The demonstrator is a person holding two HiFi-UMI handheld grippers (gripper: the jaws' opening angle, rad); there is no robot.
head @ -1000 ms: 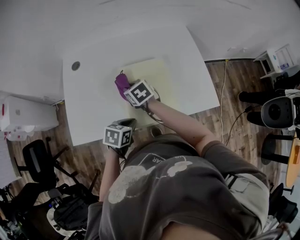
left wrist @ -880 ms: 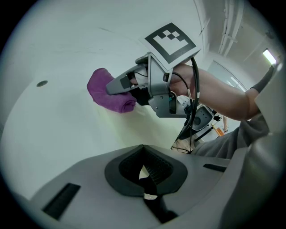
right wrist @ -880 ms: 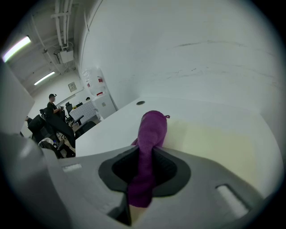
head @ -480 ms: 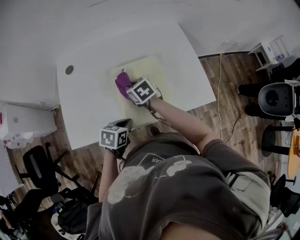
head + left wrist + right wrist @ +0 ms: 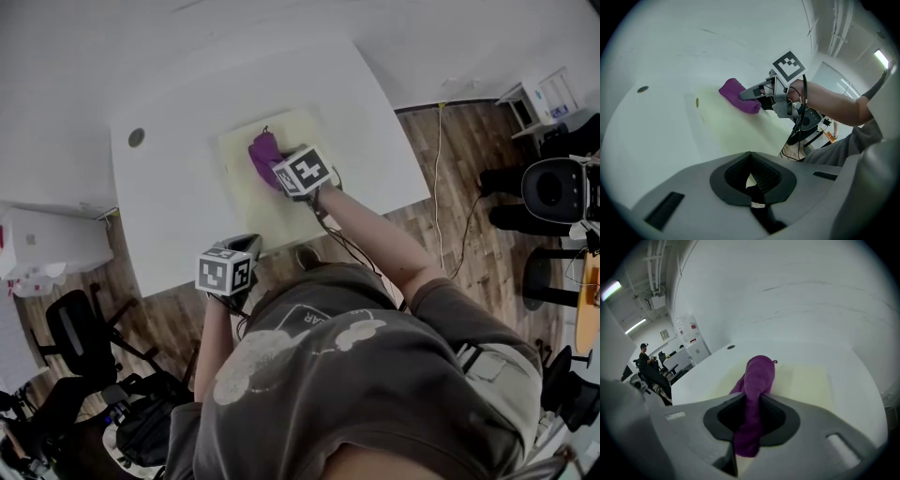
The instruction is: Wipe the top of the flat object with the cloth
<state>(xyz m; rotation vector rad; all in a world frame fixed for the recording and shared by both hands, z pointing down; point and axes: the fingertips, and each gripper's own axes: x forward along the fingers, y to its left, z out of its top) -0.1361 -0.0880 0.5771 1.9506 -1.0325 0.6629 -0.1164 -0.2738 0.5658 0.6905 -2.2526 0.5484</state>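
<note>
Right tongs (image 5: 751, 405) pinch the purple cloth (image 5: 759, 373) and left tongs (image 5: 751, 182) sit pressed together at the bench's (image 5: 169, 211) near edge, so the seemingly unheld flat sheet (image 5: 246, 202) could skid.

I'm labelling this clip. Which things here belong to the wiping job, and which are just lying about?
In the job: purple cloth; pale yellow mat; right gripper, shut on the cloth.
Just lying about: round table hole; office chair; floor cable.
</note>
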